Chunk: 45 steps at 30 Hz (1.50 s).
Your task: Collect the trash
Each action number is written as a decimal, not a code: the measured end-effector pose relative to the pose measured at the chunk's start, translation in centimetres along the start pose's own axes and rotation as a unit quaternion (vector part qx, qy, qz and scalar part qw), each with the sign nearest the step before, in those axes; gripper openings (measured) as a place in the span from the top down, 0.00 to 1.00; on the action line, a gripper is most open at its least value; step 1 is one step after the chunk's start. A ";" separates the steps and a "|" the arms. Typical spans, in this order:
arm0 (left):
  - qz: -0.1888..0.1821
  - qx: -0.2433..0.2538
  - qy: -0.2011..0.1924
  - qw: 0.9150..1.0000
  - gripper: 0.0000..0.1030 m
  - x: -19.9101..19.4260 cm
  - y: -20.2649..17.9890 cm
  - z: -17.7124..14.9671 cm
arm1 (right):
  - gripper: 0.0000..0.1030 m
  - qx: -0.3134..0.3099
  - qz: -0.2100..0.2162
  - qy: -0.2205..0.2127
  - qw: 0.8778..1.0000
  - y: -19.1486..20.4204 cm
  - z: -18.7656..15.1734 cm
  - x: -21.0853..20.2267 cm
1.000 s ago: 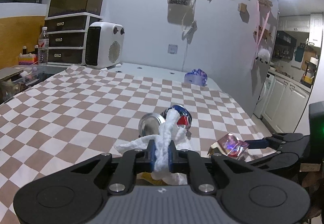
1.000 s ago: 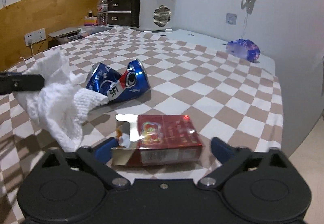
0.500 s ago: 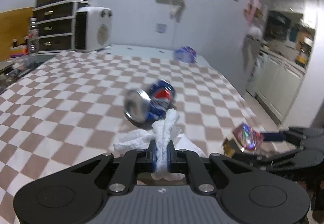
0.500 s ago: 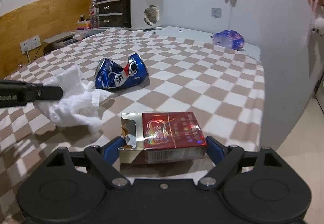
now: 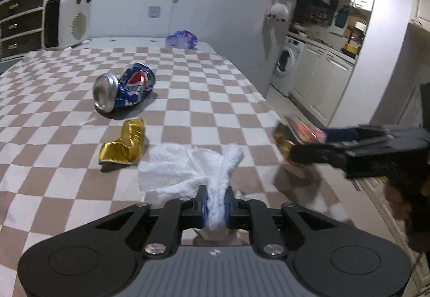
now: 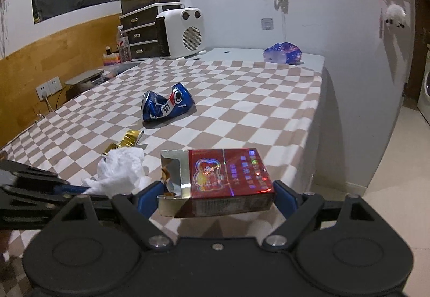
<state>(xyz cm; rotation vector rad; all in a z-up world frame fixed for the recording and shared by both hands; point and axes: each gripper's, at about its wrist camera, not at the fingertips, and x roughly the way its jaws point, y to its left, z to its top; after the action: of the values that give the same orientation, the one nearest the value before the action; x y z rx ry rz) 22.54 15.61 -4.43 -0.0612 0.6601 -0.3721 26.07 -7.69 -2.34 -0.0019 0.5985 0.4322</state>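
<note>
Left gripper (image 5: 215,212) clamped on a white tissue (image 5: 188,170), lifted above the checkered table's (image 5: 215,98) near edge. Right gripper (image 6: 218,196) closed across the ends of a red cigarette pack (image 6: 228,178), held near the table's right edge, long axis crosswise between the fingers, torn open end toward the left finger. On the cloth: a gold foil wrapper (image 5: 123,143) near the tissue; farther in, a crushed blue can (image 5: 125,90) on its side, top end facing the near-left. A purple packet (image 6: 282,53) lies at the far edge, beside a white heater (image 6: 182,33).

Glossy red carton (image 6: 225,181); fluffy tissue (image 5: 188,168); shiny can (image 5: 123,87).
</note>
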 end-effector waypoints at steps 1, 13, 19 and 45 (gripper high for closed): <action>0.008 -0.001 -0.007 1.000 0.78 0.1 0.2 0.0 | 0.15 0.001 0.000 0.000 1.000 -0.1 -0.1 -0.1; 0.060 0.030 0.005 0.998 0.23 1.6 0.4 -0.4 | 0.15 0.015 0.023 0.009 1.000 -0.1 -1.5 0.3; 0.061 0.040 -0.002 0.997 0.44 1.7 -0.4 -0.6 | 0.15 0.019 0.024 0.011 0.999 -0.1 -1.9 0.0; 0.080 -0.030 -0.024 0.996 0.83 -4.9 -4.2 -1.5 | 0.15 0.028 -0.004 0.002 1.000 1.3 -4.0 -4.5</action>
<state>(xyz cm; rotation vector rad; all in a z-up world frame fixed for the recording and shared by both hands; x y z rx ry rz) 16.73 13.50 -2.04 -0.0727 0.6234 -0.1954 20.03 -8.83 -3.08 0.0480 0.6138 0.4077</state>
